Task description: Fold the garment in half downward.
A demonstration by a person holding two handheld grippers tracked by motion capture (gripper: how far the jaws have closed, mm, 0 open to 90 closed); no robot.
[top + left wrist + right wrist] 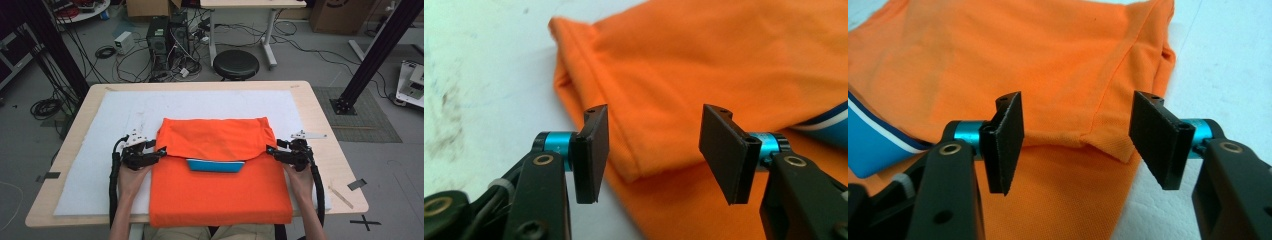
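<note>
**Both grippers stand open beside a folded orange shirt**

Cables, computer cases and a round black stool crowd the floor behind the wooden worktop, which carries a white mat. On that mat lies an orange shirt, its far part folded toward the person so that the folded flap covers the upper half; a blue collar with white stripes peeks out from under the flap's near edge.

The left gripper sits at the left end of that fold, held in the person's left hand. In the left gripper view its jaws stand well apart, with the flap's hemmed corner lying on the mat between and beyond them; the pads press on nothing.

The right gripper mirrors it at the right end of the fold. In the right gripper view its jaws are likewise spread wide, the flap's corner between them, no cloth pinched. Neither gripper holds anything.
</note>
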